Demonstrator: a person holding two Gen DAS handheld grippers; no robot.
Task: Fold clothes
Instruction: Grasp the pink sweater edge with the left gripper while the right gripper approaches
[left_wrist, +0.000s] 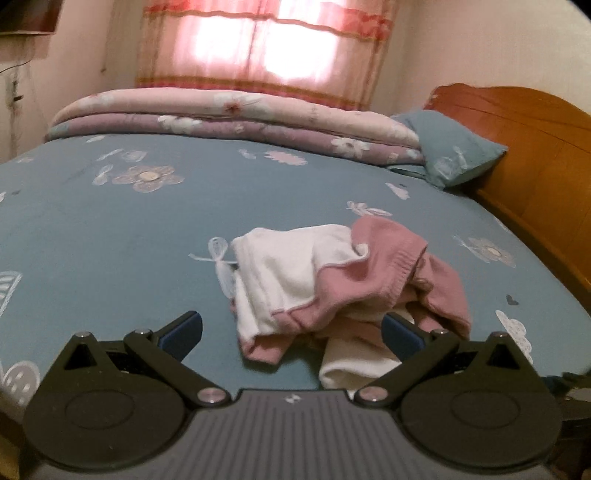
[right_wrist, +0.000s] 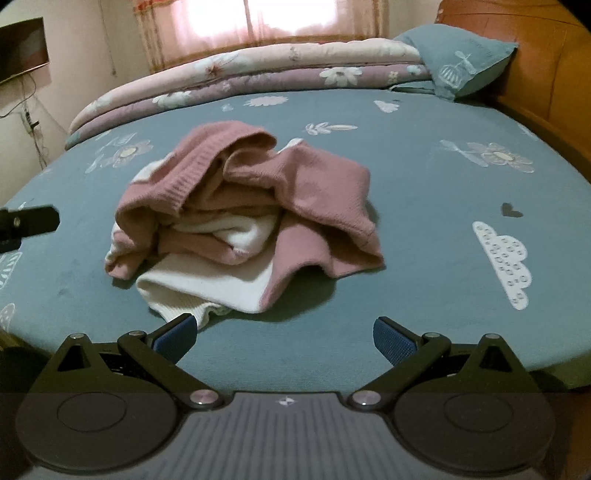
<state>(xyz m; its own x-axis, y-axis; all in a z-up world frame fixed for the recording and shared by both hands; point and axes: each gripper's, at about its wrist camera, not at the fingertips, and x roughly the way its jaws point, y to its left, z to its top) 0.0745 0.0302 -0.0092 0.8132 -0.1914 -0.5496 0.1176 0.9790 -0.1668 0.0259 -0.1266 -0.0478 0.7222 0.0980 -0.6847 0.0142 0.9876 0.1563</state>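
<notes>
Lying crumpled on the bed (right_wrist: 424, 258), pink-white sweater (right_wrist: 243, 206); left tongs (left_wrist: 291, 332), right tongs (right_wrist: 284, 332) wide, empty. Advise spreading flat.

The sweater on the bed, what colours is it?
The sweater is dusty pink and white, clearest in the right wrist view.

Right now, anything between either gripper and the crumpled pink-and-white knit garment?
Nothing visible. The crumpled pink-and-white knit garment lies alone on the blue flower-print bedsheet. Left gripper and right gripper are both open, directly in front of it. Folded quilt and blue pillow sit far behind.
</notes>
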